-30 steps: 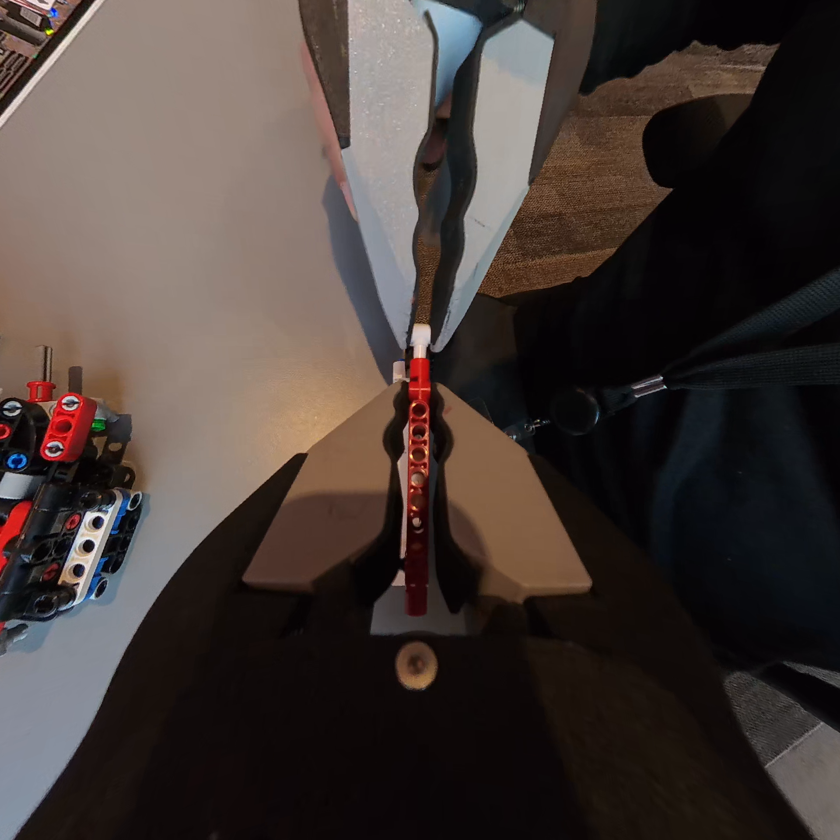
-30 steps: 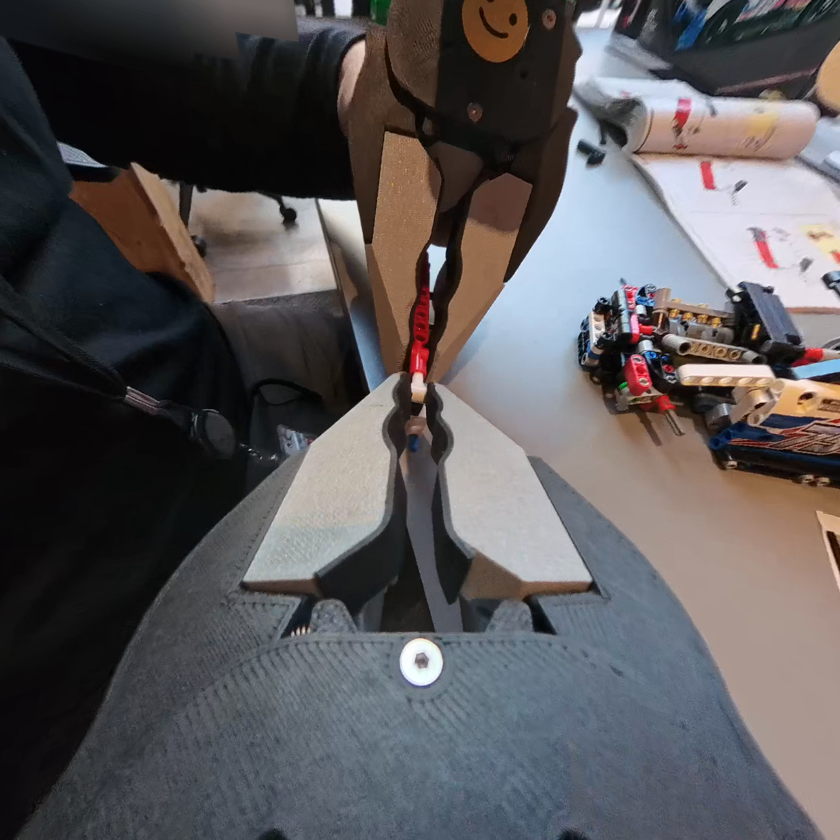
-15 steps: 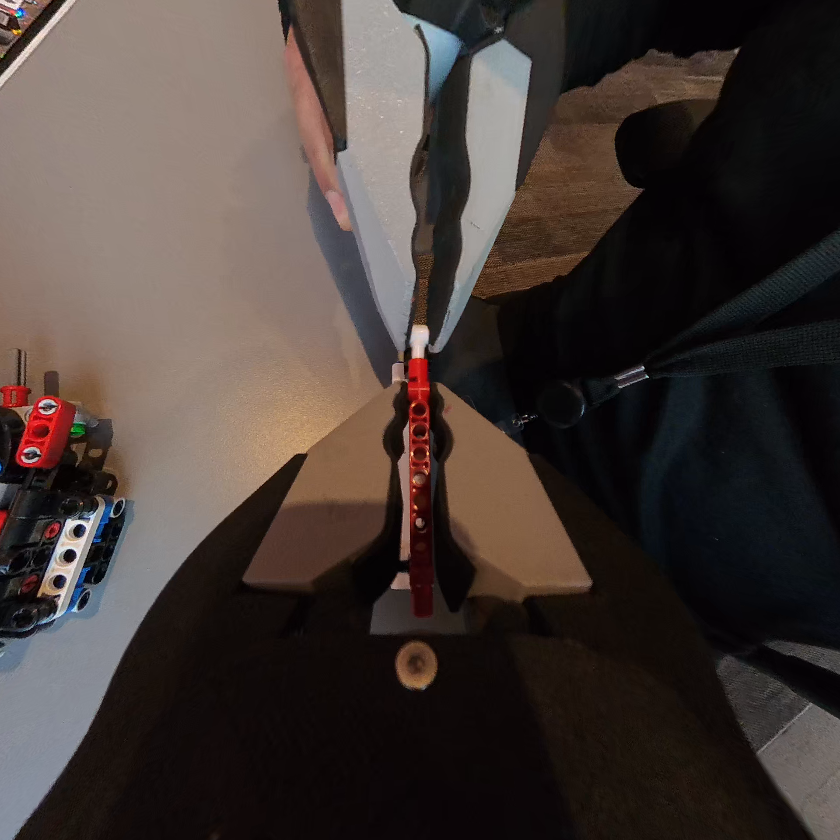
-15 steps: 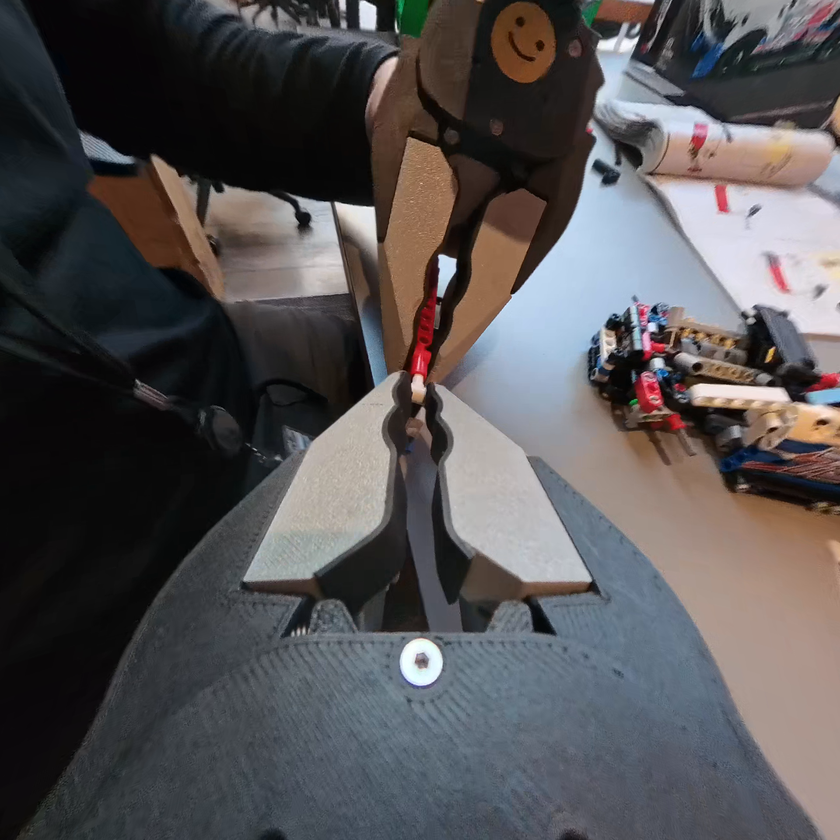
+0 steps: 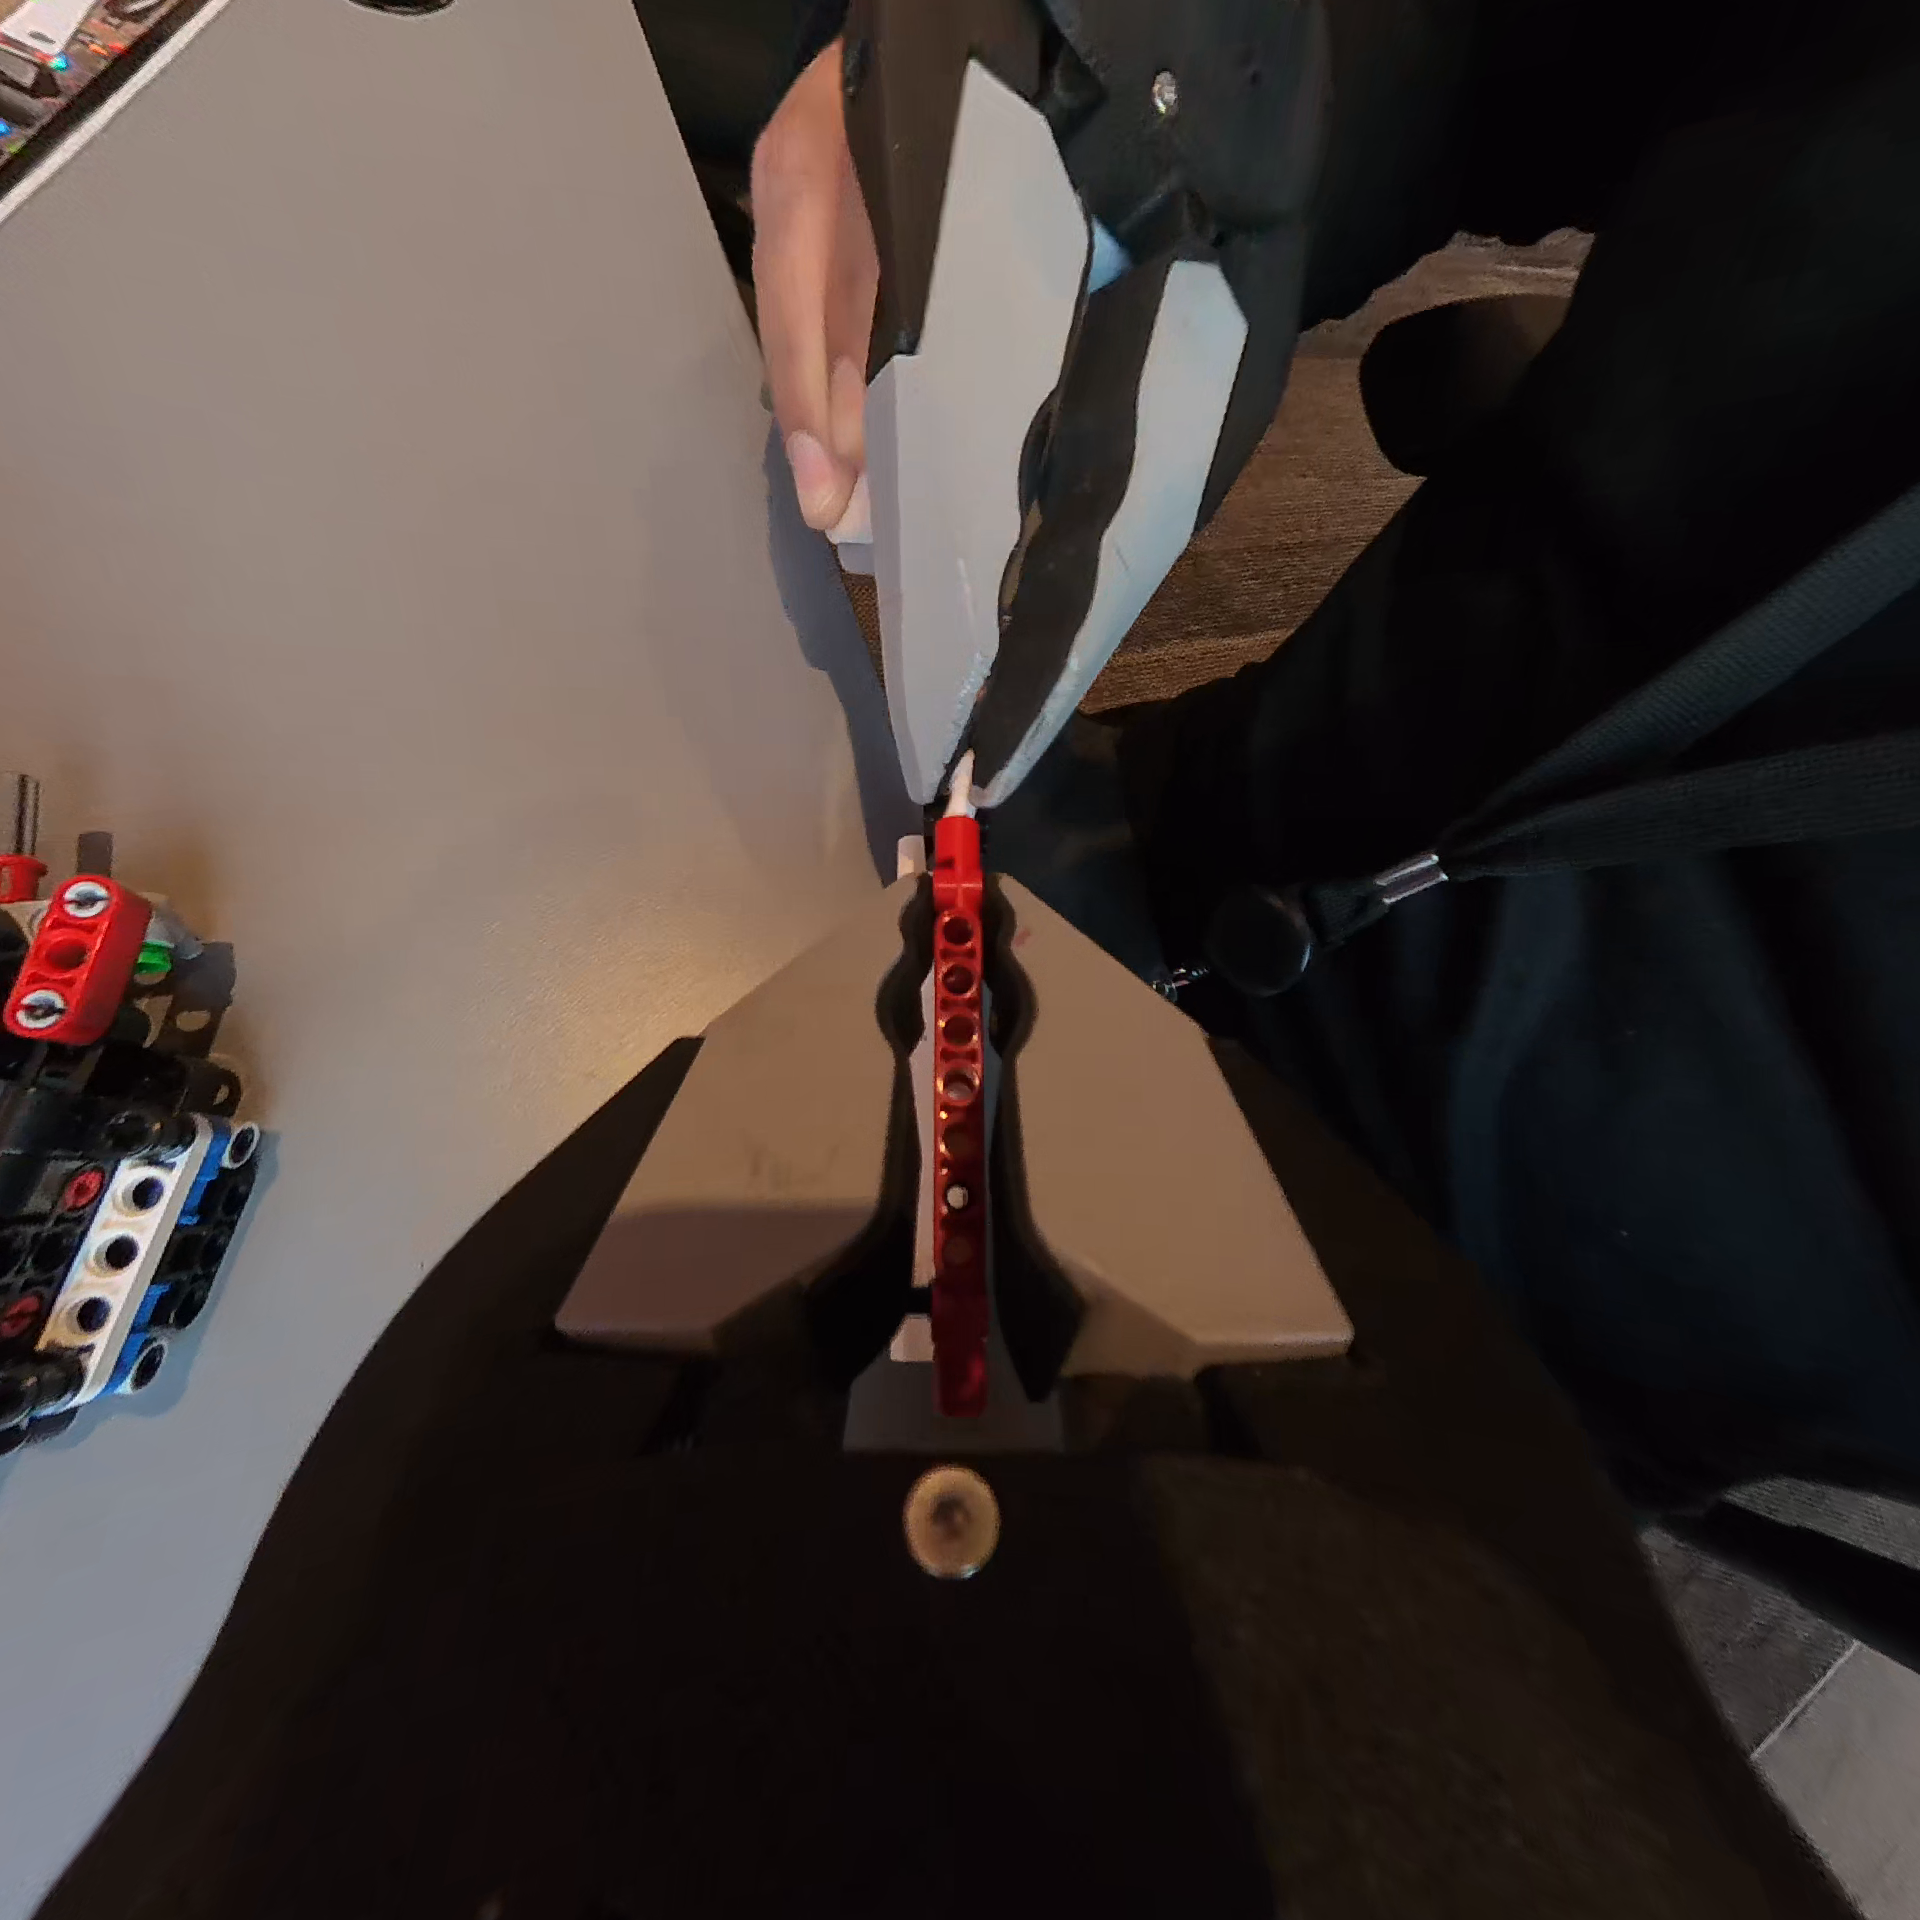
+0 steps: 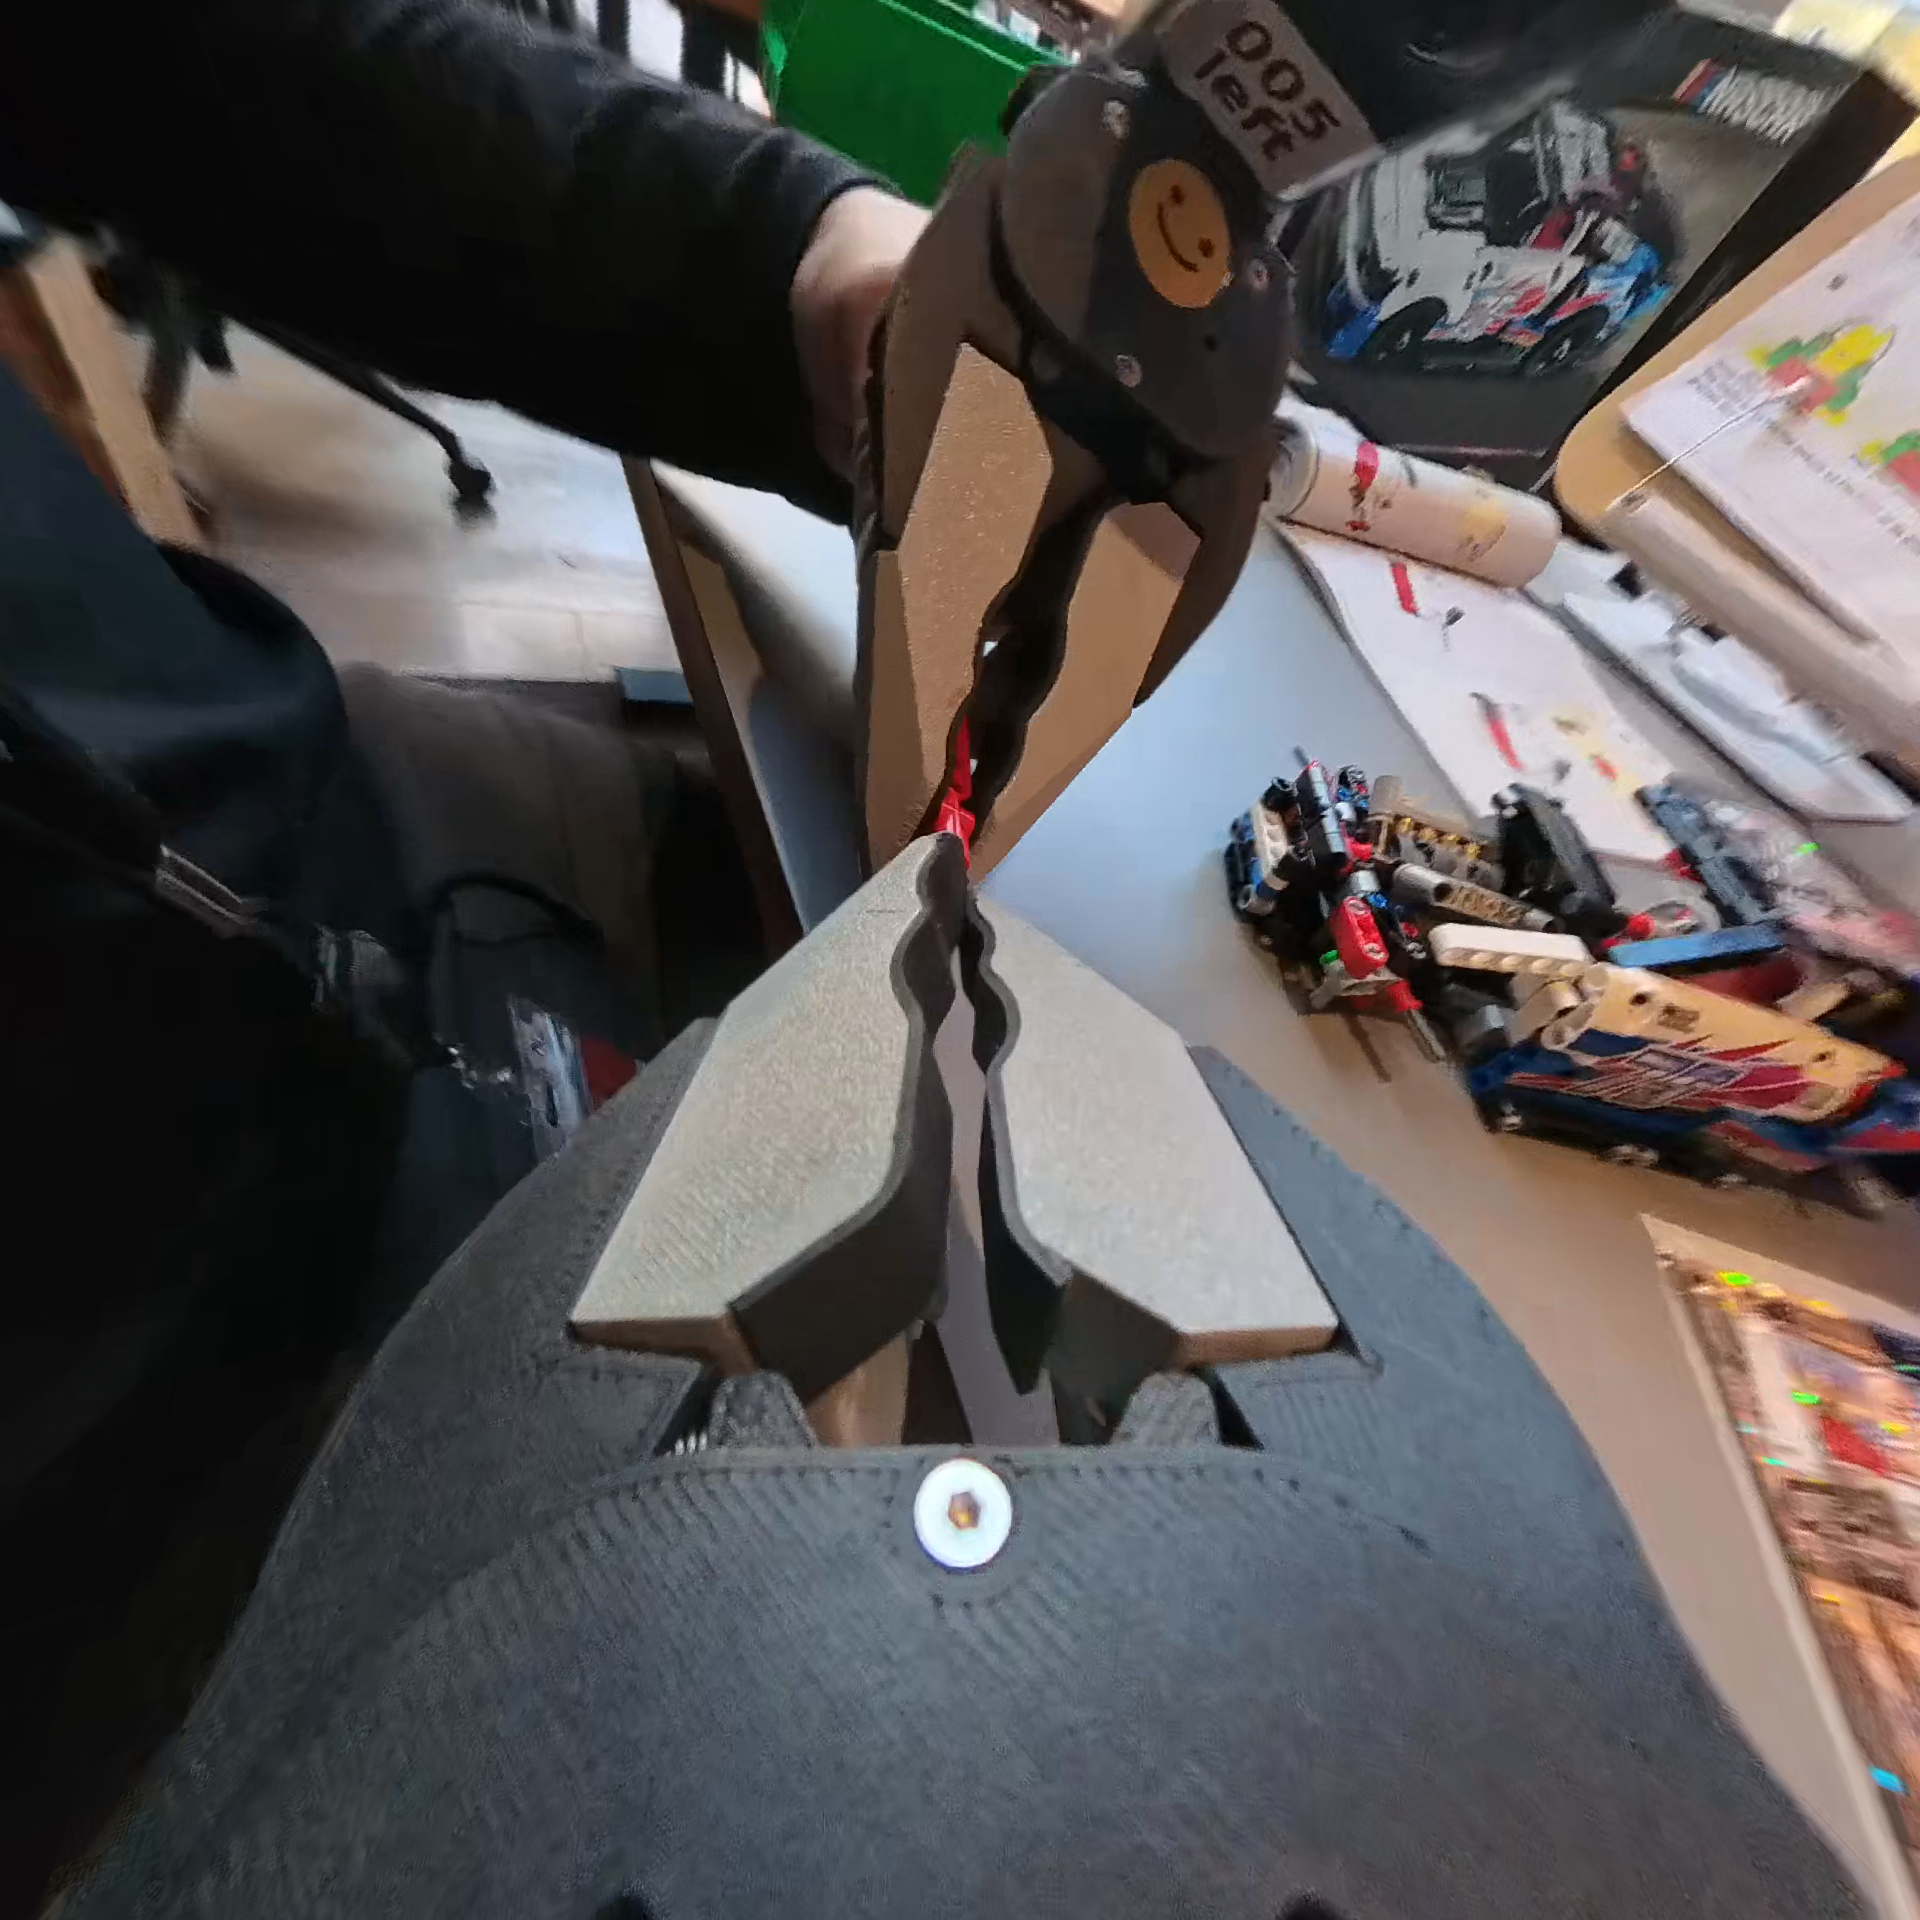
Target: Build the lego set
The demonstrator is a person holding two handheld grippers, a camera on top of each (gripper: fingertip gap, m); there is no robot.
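My left gripper [image 5: 956, 883] is shut on a long red holed beam [image 5: 957, 1091], which lies lengthwise between its fingers with its end poking out past the tips. My right gripper [image 5: 964, 792] comes in from above, tip to tip with the left one, shut on a small white pin [image 5: 961, 802] that meets the beam's end. In the right wrist view my right gripper [image 6: 961, 873] touches the left gripper's tips [image 6: 951, 831]; the red beam [image 6: 958, 805] shows there, and the pin is hidden. Both are held over the table's edge.
The partly built car model [image 6: 1558, 987] lies on the grey table [image 6: 1195, 935]; it also shows at the left of the left wrist view [image 5: 94, 1143]. An instruction booklet [image 6: 1507, 675], a paper roll [image 6: 1413, 509] and the set's box [image 6: 1558, 229] lie beyond. A person's dark clothing [image 5: 1558, 1039] is close. Only a small space, under 4 cm, lies between the two pairs of fingers.
The right gripper has tilted and rolled against the beam's end, and less of the white pin shows. The right wrist view has swung upward. The left gripper still holds the beam.
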